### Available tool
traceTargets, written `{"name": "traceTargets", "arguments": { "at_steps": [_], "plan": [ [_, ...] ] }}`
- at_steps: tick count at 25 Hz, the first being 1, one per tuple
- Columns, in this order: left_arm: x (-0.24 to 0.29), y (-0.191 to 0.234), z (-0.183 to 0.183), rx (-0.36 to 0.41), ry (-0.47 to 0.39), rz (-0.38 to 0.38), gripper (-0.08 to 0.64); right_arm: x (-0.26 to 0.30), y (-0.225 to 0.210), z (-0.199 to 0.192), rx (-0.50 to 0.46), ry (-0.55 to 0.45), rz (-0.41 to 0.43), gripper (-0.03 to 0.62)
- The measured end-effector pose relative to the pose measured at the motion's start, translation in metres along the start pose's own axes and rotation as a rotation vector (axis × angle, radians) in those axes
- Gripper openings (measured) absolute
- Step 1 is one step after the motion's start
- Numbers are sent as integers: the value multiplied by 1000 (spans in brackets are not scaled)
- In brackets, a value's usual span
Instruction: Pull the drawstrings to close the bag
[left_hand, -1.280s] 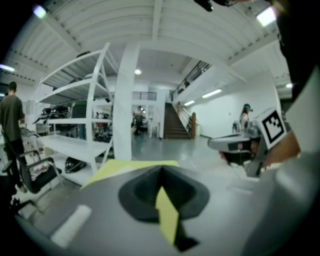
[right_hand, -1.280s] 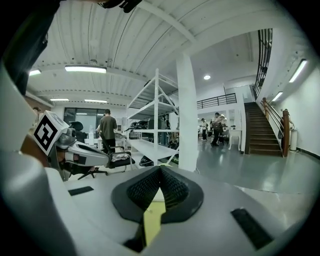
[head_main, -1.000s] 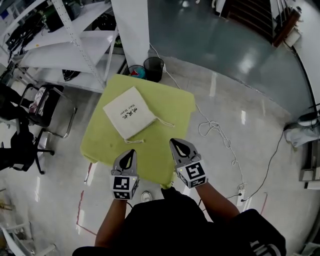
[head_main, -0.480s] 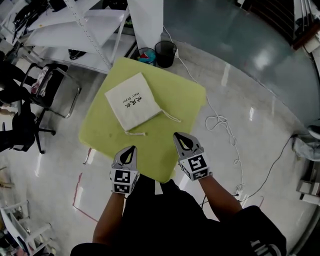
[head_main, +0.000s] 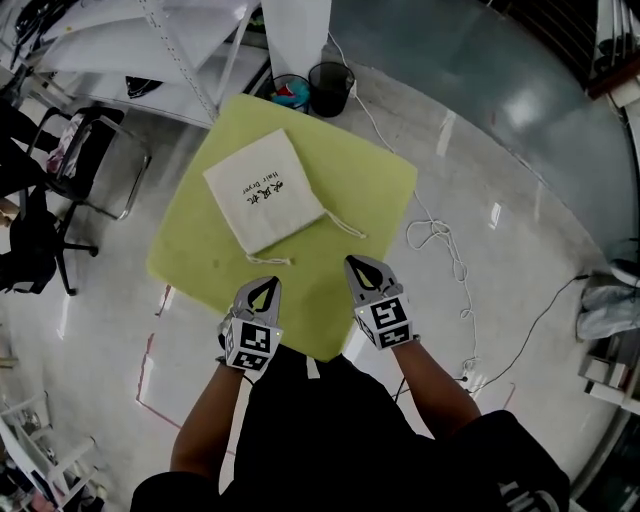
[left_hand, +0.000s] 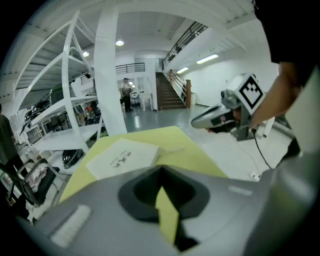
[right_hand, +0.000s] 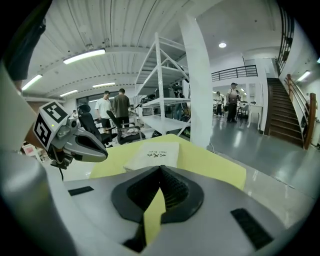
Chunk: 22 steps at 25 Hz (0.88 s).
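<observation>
A cream cloth bag (head_main: 262, 190) with dark print lies flat on a yellow-green table (head_main: 360, 180), also seen in the left gripper view as the bag (left_hand: 122, 157) and in the right gripper view as the bag (right_hand: 152, 155). Two drawstrings trail from its near side: one (head_main: 268, 260) toward the left gripper, one (head_main: 345, 226) toward the right. My left gripper (head_main: 264, 285) hangs shut and empty above the table's near edge, short of the strings. My right gripper (head_main: 361, 265) is shut and empty too, near the right string's end.
White metal shelving (head_main: 150, 60) and a white pillar (head_main: 295, 30) stand beyond the table. Two dark bins (head_main: 312, 90) sit on the floor at the table's far corner. A black chair (head_main: 85, 165) is at the left. A white cable (head_main: 440, 240) runs over the floor at the right.
Both grippers have sunk toward the table's near edge, and the left one has rolled slightly. The head view has shifted, so table and bag sit a little differently in frame.
</observation>
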<state>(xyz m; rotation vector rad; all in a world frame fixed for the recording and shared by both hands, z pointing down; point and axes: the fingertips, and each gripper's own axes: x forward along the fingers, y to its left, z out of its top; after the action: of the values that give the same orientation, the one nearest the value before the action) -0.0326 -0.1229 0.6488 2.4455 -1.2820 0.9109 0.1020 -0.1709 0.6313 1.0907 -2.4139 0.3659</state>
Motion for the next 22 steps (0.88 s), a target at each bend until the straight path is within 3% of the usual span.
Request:
{"name": "traceTargets", "arguments": {
  "at_steps": [3,7,13,22],
  "plan": [
    [7,-1,-6,20,16,-19,6,5,-5,-3,20,4,-15,-5],
    [17,-4,-12,56,46,-40,80,11,-13,-8,27,24,-28,-5],
    [25,1,-15,34,57,-33,92,17,-11,-13,28,42,-7,-5],
    [46,1,-43,67,179,-89,202,31,-8,-24,26,77,17,-3]
  ]
}}
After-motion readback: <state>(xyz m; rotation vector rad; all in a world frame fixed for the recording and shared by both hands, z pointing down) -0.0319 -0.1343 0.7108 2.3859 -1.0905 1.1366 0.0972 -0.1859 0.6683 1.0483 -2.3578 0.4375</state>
